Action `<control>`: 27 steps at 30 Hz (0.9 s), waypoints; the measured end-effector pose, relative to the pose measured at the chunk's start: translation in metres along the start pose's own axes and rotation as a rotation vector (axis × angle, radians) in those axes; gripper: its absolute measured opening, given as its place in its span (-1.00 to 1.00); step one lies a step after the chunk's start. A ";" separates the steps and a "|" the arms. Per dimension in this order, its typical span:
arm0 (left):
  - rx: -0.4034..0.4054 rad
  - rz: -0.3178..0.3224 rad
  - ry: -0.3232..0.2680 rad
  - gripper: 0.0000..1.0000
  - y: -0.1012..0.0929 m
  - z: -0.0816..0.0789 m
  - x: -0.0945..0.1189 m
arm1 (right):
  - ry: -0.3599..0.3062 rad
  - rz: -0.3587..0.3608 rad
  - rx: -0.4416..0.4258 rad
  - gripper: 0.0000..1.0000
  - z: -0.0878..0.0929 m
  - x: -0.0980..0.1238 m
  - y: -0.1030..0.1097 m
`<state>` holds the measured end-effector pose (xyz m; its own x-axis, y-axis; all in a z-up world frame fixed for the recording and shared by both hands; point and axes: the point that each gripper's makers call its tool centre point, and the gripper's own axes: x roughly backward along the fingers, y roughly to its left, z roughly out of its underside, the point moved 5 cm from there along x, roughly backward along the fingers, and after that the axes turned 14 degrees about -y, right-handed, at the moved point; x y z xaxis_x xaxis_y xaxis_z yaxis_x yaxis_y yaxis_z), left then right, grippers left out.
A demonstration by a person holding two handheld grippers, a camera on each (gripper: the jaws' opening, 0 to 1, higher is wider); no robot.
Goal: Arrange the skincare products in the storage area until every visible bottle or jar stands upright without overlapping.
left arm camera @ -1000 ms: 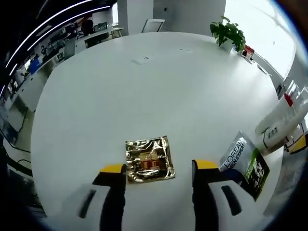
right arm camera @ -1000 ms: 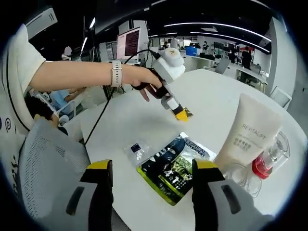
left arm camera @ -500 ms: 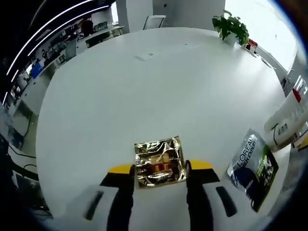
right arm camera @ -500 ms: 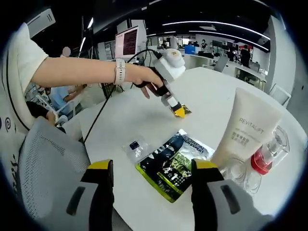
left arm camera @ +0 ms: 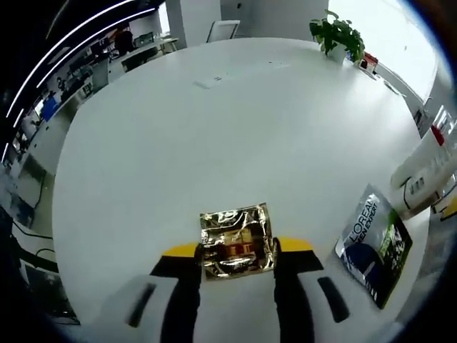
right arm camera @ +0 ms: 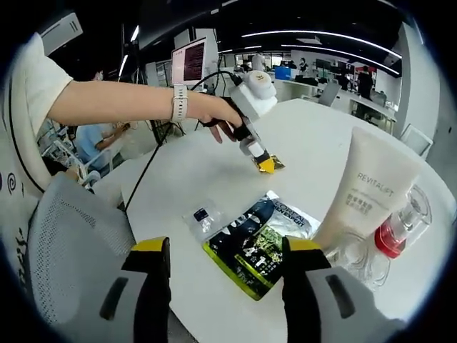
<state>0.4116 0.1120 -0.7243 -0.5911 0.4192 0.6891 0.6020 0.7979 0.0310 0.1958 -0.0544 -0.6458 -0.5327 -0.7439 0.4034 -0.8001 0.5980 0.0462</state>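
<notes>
**Pinching a gold sachet on the white surface**

Closing from both sides, the jaws of the left gripper (left arm camera: 237,248) press against the edges of a crinkled gold foil sachet (left arm camera: 237,241) that lies flat on the round white surface (left arm camera: 214,128). In the right gripper view the same left gripper (right arm camera: 265,164) is held by a person's hand (right arm camera: 218,114) with a watch (right arm camera: 178,104) at the wrist, its yellow tips down at the sachet. Just right of the left jaws lies a flat dark sachet printed L'Oreal Men Expert (left arm camera: 374,245); beyond it a white tube (left arm camera: 421,168) shows at the edge of the view.

The right gripper (right arm camera: 227,246) hovers with its jaws spread wide and nothing between them. Ahead of them lie the dark sachet (right arm camera: 260,243) and, touching its left edge, a small clear packet (right arm camera: 202,219). To the right the white tube (right arm camera: 368,191), marked Revitalift, stands upright beside a clear bottle of red liquid (right arm camera: 400,232). A potted plant (left arm camera: 337,36) sits at the far rim of the surface.
</notes>
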 end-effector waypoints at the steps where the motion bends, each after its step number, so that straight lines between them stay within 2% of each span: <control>1: -0.017 0.011 -0.004 -0.16 -0.001 0.001 0.002 | 0.000 -0.001 0.001 0.27 0.000 0.000 0.000; 8: -0.065 0.074 0.006 -0.16 0.004 0.009 0.006 | 0.000 -0.013 0.000 0.25 0.000 -0.001 0.003; 10: -0.084 0.094 0.013 -0.17 -0.002 0.012 0.012 | 0.000 -0.018 0.002 0.25 0.000 -0.002 0.004; 14: -0.127 0.134 0.031 -0.16 -0.001 0.012 0.011 | 0.003 -0.026 0.003 0.24 0.000 -0.002 0.006; 21: -0.225 0.217 0.035 -0.16 -0.021 0.021 0.028 | 0.005 -0.042 -0.001 0.23 0.001 -0.004 0.009; 23: -0.233 0.231 0.052 -0.16 -0.028 0.024 0.035 | 0.006 -0.047 -0.001 0.23 0.001 -0.004 0.010; 27: -0.325 0.302 0.096 -0.16 -0.039 0.029 0.046 | 0.009 -0.057 0.001 0.22 0.001 -0.005 0.012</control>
<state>0.3454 0.1128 -0.7149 -0.3201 0.5576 0.7659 0.8861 0.4623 0.0338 0.1884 -0.0443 -0.6483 -0.4840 -0.7740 0.4083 -0.8293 0.5546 0.0684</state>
